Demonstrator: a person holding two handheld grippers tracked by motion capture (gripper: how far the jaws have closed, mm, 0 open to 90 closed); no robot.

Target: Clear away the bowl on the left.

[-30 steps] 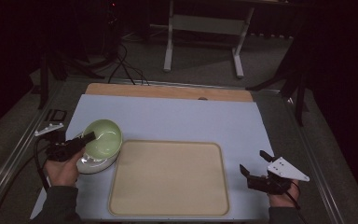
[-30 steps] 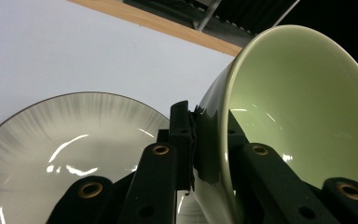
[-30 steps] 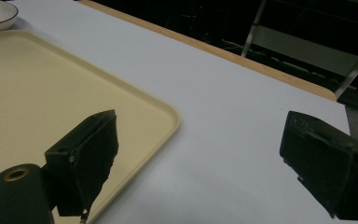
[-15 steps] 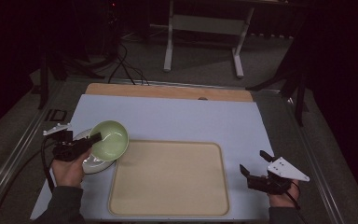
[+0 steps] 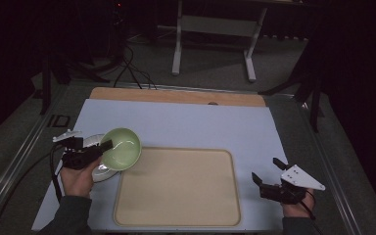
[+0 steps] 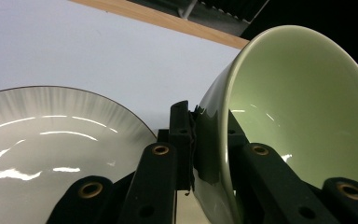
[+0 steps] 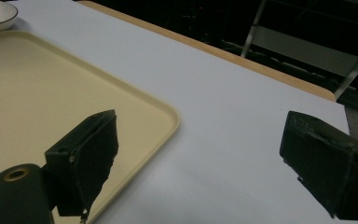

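Green bowl [image 5: 121, 148] tilted, mouth facing up and toward the tray [image 5: 178, 188], hanging above the white plate [image 5: 98, 171] at the bench's [image 5: 186, 122] left side. Left hand-held gripper [image 5: 108, 145] clamped on its rim, one jaw inside, one outside. A second ago the bowl sat lower, nested on the plate; now lifted and shifted right. Right hand-held gripper [image 5: 267, 172] unmoved, jaws wide apart, empty. No legible writing.

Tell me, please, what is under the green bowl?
Under the green bowl, held by the left gripper, sits a white plate. The bowl covers part of it.
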